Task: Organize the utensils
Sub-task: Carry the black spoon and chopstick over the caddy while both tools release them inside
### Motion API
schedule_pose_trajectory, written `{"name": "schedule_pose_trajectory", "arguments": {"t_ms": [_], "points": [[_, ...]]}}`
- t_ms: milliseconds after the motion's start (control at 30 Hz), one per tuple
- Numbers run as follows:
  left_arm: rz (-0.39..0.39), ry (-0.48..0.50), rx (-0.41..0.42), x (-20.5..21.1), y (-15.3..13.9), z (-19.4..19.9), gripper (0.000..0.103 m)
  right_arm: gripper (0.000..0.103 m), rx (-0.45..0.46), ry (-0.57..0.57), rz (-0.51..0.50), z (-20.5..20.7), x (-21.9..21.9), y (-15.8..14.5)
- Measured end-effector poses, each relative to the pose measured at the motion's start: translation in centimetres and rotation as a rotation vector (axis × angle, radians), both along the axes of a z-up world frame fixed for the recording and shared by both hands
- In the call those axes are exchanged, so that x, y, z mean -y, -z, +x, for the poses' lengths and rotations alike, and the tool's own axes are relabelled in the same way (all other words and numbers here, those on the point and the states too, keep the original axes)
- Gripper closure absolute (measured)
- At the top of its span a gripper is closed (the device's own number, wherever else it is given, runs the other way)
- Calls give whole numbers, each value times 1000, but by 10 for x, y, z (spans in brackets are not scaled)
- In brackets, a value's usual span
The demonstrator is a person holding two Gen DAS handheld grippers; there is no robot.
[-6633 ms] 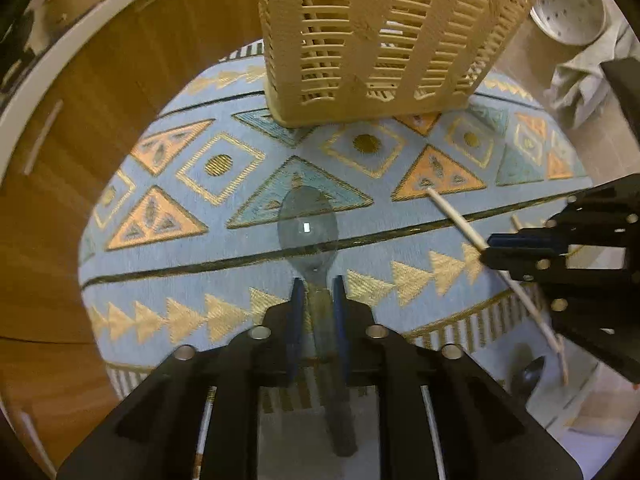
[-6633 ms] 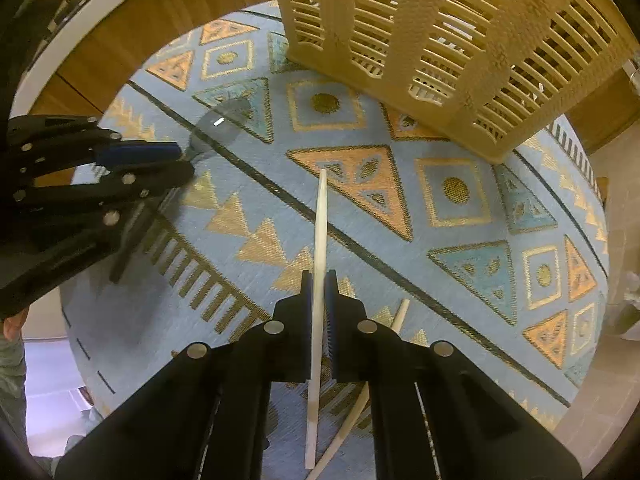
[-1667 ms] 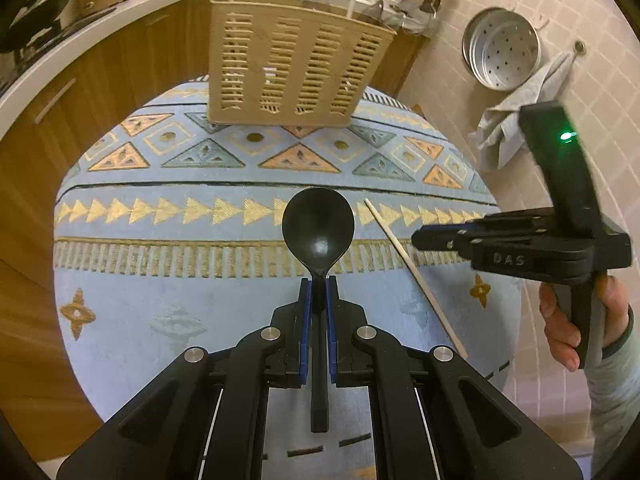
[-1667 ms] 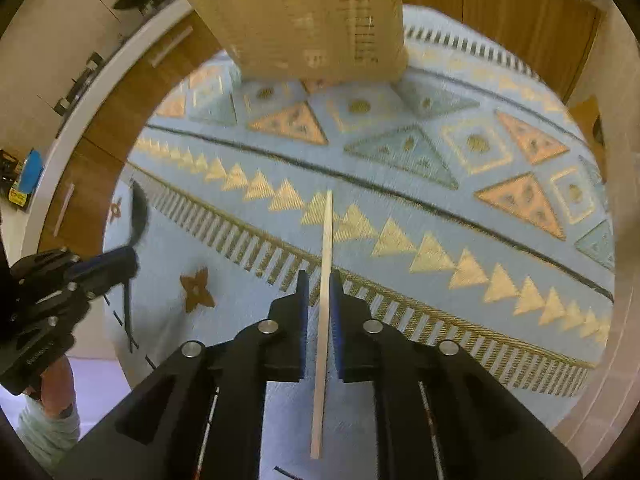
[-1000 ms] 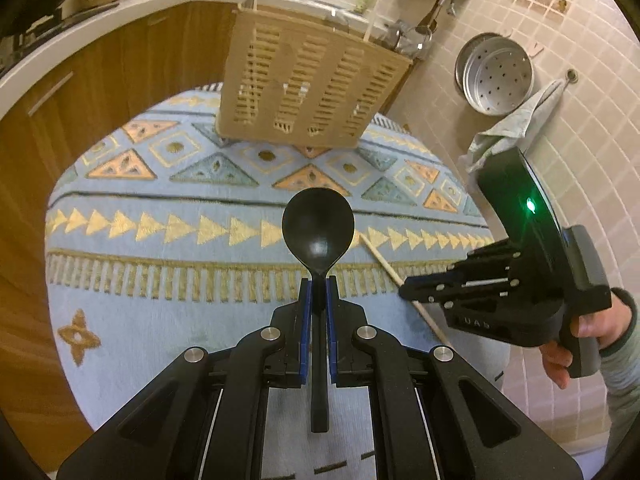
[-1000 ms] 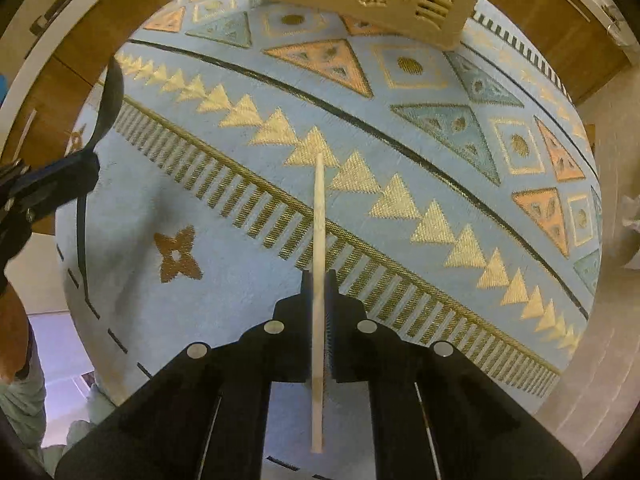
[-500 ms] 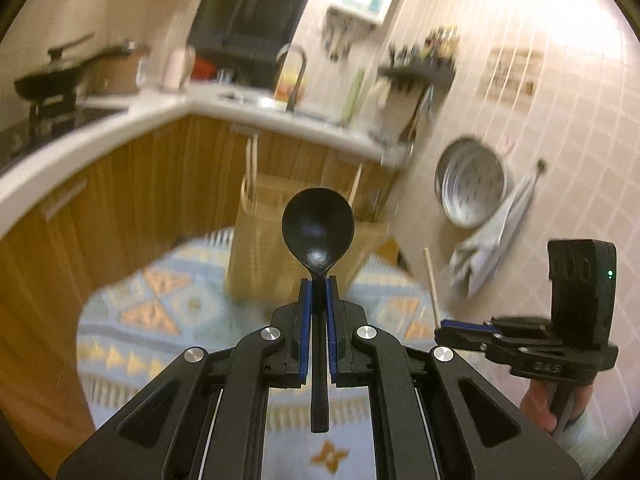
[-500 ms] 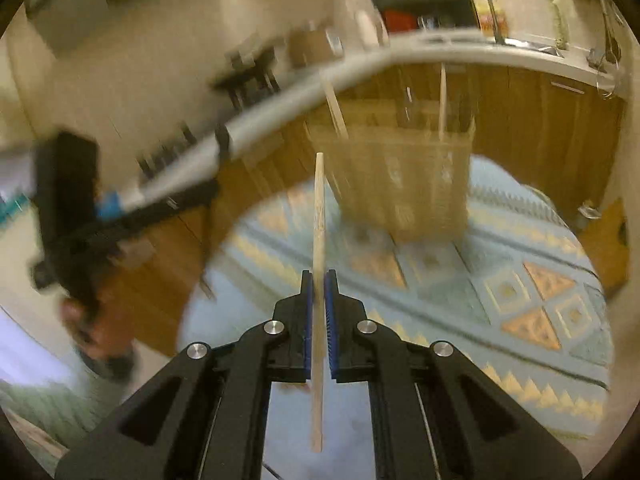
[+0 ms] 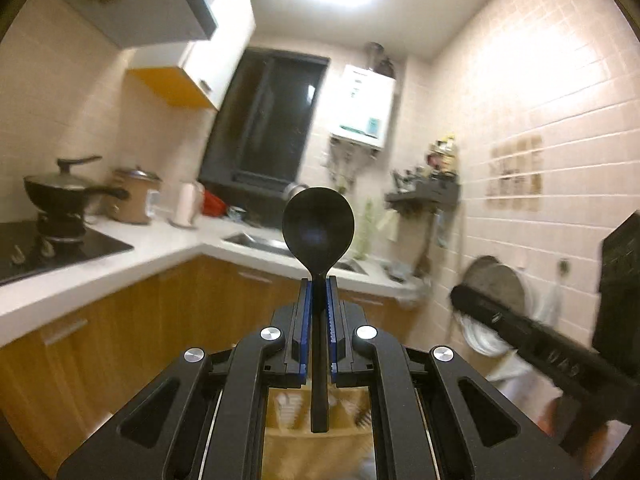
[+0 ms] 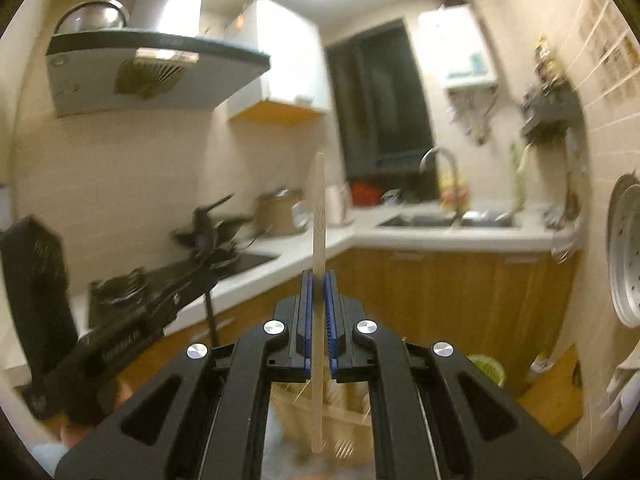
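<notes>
- While both tools point out at the kitchen, the left gripper (image 9: 318, 280) is clamped on the neck of a black spoon (image 9: 318, 226), bowl up, handle end hanging below the jaws.
- Right gripper (image 10: 319, 276) is closed on a pale chopstick (image 10: 319, 216), held upright, its lower end hanging above the basket (image 10: 344, 412).
- Basket, tan and slotted, shows only as a blurred patch low between the arms of each gripper; its compartments cannot be made out.
- Progress, as a judgement: both utensils are lifted and carried over or near the basket, so pickup is done; lowering each into a slot and letting go is left.
- Room: the two grippers sit close side by side, each visible at the edge of the other's view, so simultaneous lowering risks a knock.
- Edges: the basket rim lies under both hanging ends and is hard to see; the counter (image 10: 460, 236) and cabinets stand well beyond.
</notes>
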State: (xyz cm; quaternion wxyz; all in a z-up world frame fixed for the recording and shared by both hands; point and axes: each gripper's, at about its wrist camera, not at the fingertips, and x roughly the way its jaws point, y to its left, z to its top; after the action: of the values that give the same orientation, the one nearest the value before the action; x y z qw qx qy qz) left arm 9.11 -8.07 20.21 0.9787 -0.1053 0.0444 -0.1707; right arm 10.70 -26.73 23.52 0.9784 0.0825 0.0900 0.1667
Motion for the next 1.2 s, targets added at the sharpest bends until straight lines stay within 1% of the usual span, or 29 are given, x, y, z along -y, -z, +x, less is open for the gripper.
{"name": "schedule_pose_trajectory", "arguments": {"t_ms": [100, 200, 233, 267, 300, 367, 467, 700, 767, 800, 900, 967, 1033, 1133, 1200], "points": [[-22, 9, -44, 7, 14, 27, 98, 99, -1, 24, 18, 25, -4, 16], [-33, -29, -79, 14, 33, 50, 98, 99, 6, 66, 20, 43, -4, 37], [-36, -47, -91, 17, 40, 58, 98, 99, 7, 86, 22, 48, -5, 44], [-36, -58, -100, 19, 46, 64, 98, 99, 16, 140, 22, 53, -5, 53], [-37, -64, -107, 20, 51, 68, 98, 99, 19, 171, 27, 58, -4, 62], [-43, -62, -124, 24, 59, 78, 98, 98, -8, 174, 35, 70, -1, 75], [-39, -76, -125, 27, 67, 84, 98, 99, -41, 153, 73, 81, 3, 85], [-27, -83, -151, 35, 89, 94, 98, 99, -11, 132, 34, 74, -11, 96], [-6, -74, -137, 37, 90, 92, 98, 98, -16, 130, 30, 72, -11, 101], [-11, -59, -145, 36, 91, 92, 97, 98, -20, 130, 38, 71, -8, 103], [-16, -42, -157, 31, 86, 88, 90, 98, -68, 94, 48, 72, -1, 105], [-15, -54, -138, 24, 81, 80, 84, 97, -101, 69, 74, 70, 6, 104], [-24, -50, -131, 17, 76, 73, 79, 92, -134, 47, 111, 68, 15, 103], [-30, -43, -121, 6, 66, 57, 79, 91, -152, 44, 138, 60, 24, 98], [-34, -31, -116, -2, 58, 42, 75, 90, -154, 47, 136, 48, 27, 93]]}}
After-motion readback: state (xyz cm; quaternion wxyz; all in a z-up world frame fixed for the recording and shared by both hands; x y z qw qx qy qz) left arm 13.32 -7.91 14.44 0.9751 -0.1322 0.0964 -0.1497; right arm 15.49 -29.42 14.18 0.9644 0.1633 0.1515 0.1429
